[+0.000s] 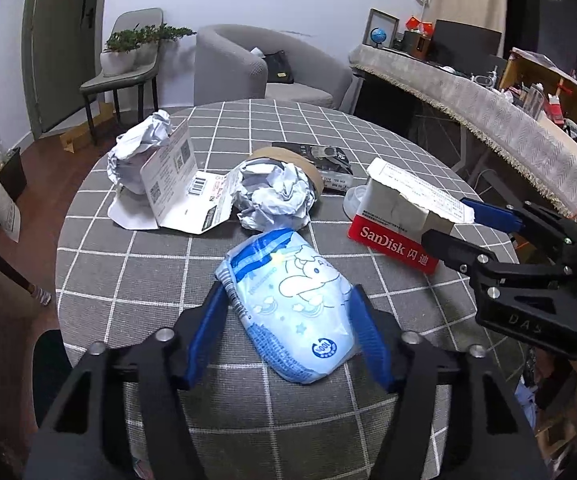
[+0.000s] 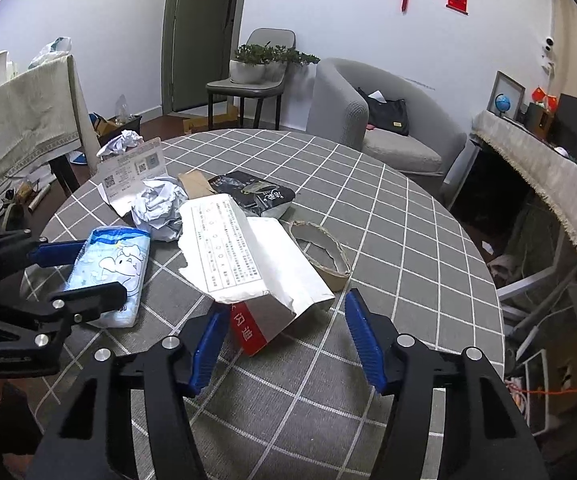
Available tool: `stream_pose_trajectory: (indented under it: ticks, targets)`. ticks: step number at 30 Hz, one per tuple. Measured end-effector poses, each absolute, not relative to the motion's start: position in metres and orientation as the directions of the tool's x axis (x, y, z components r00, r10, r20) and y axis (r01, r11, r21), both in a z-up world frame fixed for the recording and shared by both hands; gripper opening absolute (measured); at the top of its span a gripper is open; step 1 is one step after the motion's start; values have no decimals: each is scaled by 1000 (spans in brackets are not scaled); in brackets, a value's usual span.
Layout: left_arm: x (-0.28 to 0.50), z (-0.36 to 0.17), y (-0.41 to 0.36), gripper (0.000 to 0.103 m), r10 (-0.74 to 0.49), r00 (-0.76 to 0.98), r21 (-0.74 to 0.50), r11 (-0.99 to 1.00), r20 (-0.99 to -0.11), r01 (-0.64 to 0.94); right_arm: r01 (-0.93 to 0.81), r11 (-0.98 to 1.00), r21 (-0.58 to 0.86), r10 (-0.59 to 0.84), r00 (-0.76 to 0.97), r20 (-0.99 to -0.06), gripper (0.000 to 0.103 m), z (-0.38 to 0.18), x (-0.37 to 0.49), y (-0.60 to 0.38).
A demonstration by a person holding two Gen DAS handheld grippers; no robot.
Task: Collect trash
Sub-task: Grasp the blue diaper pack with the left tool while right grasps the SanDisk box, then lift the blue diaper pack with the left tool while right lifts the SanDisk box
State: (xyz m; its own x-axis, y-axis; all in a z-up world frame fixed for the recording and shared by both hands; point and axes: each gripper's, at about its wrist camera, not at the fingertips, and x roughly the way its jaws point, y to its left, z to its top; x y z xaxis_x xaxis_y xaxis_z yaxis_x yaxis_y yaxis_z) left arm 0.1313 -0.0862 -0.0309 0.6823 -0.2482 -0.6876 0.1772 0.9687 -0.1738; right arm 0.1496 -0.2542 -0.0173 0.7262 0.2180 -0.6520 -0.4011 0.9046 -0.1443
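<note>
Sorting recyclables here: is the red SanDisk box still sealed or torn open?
Torn open. The red SanDisk box has a ragged white flap folded back, and its end gapes in the left wrist view.

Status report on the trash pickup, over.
Left gripper astride blue tissue pack, pads at its sides. Right gripper open around torn white-and-red box. Nothing in the way.

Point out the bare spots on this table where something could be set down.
Bare checked cloth lies along the table's far right edge, beyond the cardboard ring, and along the near edge. The middle and left are crowded: crumpled paper, torn box, blue packet.
</note>
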Motion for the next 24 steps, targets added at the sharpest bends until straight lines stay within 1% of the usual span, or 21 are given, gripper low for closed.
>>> stream_pose_trajectory:
  ticks: [1, 2, 3, 9, 11, 12, 13, 15, 16, 17, 19, 20, 22, 24]
  targets:
    - [132, -31, -87, 85, -250, 681, -177, 968, -689, 176, -399, 905, -146, 215, 727, -652, 60, -17, 151, -254]
    - [132, -31, -89, 93, -242, 679, -177, 970, -693, 165, -398, 905, -148, 213, 727, -652, 60, -17, 152, -253]
    - [131, -31, -91, 93, -239, 679, -177, 971, -694, 160, -397, 906, -149, 211, 727, -653, 60, -17, 152, -253]
    - [130, -35, -107, 93, -143, 693, -60, 988, -707, 142, -400, 903, -156, 209, 727, -654, 60, -19, 153, -253]
    - [130, -36, -109, 92, -131, 699, -38, 988, -703, 147, -404, 901, -158, 210, 726, -655, 60, -20, 155, -251]
    - [130, -36, -108, 89, -127, 702, -31, 988, -701, 149, -407, 899, -159, 212, 724, -656, 60, -20, 156, -250]
    - [130, -36, -107, 81, -120, 708, -20, 989, -696, 148, -412, 897, -158, 217, 723, -657, 60, -19, 157, -249]
    - [132, -35, -104, 79, -132, 709, -27, 987, -692, 158, -416, 894, -163, 218, 724, -655, 60, -18, 159, -246]
    - [133, -35, -102, 78, -142, 709, -35, 986, -691, 163, -418, 893, -164, 219, 725, -653, 58, -17, 160, -244]
    - [134, -34, -99, 77, -155, 707, -45, 984, -690, 172, -422, 892, -162, 224, 724, -653, 53, -17, 161, -244]
    - [134, -33, -95, 76, -176, 705, -62, 981, -687, 184, -430, 889, -158, 234, 722, -651, 49, -15, 164, -242]
    - [134, -33, -92, 75, -194, 703, -80, 978, -684, 192, -436, 886, -156, 241, 722, -649, 46, -14, 165, -239]
    - [133, -31, -84, 74, -239, 694, -126, 969, -679, 211, -446, 881, -157, 250, 721, -646, 43, -14, 166, -234]
    - [132, -30, -79, 73, -265, 687, -145, 963, -677, 229, -459, 875, -155, 262, 716, -647, 39, -14, 165, -230]
